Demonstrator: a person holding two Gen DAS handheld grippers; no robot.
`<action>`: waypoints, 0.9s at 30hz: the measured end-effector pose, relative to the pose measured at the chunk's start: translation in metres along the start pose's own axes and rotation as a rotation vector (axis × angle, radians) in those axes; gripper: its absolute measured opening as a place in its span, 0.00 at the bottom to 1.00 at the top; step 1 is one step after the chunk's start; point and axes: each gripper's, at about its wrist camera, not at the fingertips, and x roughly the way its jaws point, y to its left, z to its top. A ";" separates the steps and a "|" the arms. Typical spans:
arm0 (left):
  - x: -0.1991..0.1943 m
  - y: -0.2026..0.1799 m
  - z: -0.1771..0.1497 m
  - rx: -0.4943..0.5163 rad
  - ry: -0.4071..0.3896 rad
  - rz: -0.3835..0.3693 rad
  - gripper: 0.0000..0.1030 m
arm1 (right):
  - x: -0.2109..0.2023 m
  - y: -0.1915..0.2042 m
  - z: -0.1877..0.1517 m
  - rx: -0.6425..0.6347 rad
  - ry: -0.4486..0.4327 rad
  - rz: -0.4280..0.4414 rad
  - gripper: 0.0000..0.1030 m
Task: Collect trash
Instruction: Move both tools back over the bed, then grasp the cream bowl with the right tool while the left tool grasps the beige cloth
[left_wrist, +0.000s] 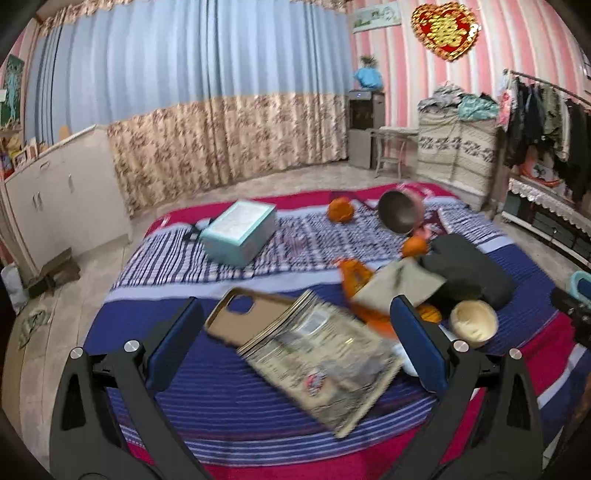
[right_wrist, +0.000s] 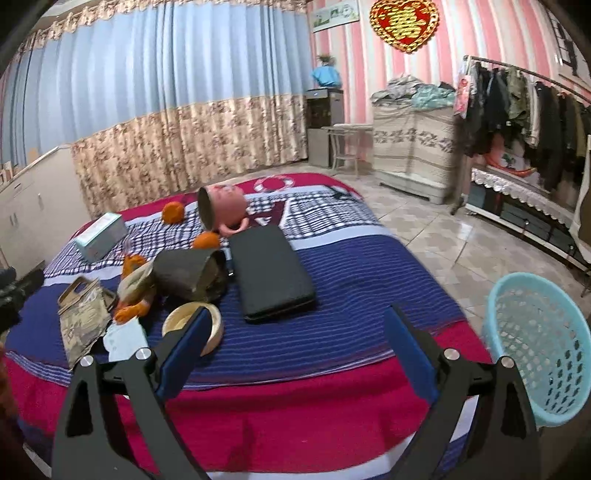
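Crumpled printed wrapper (left_wrist: 317, 363) lying flat between the left jaws, orange peel scraps (left_wrist: 356, 275) just beyond, light-blue mesh basket (right_wrist: 539, 347) upright right of the right jaws

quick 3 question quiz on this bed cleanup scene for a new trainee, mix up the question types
1. True or false: the left gripper is shut on the printed foil bag.
2. Multiple choice: where is the light blue basket? A) on the bed B) on the floor beside the bed, to the right in the right wrist view C) on the white cabinet
3. Fill in: the pink pot lies on its ____.

Key:
1. False. Its jaws stand wide open, with the bag lying between them on the bed cover.
2. B
3. side
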 end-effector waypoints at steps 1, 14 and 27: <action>0.006 0.005 -0.004 -0.007 0.016 0.001 0.95 | 0.003 0.002 -0.001 -0.002 0.008 0.011 0.89; 0.029 0.013 -0.024 0.011 0.061 0.031 0.95 | 0.050 0.059 -0.019 -0.064 0.152 0.111 0.89; 0.043 0.022 -0.033 -0.008 0.119 0.023 0.95 | 0.078 0.072 -0.018 -0.100 0.213 0.161 0.63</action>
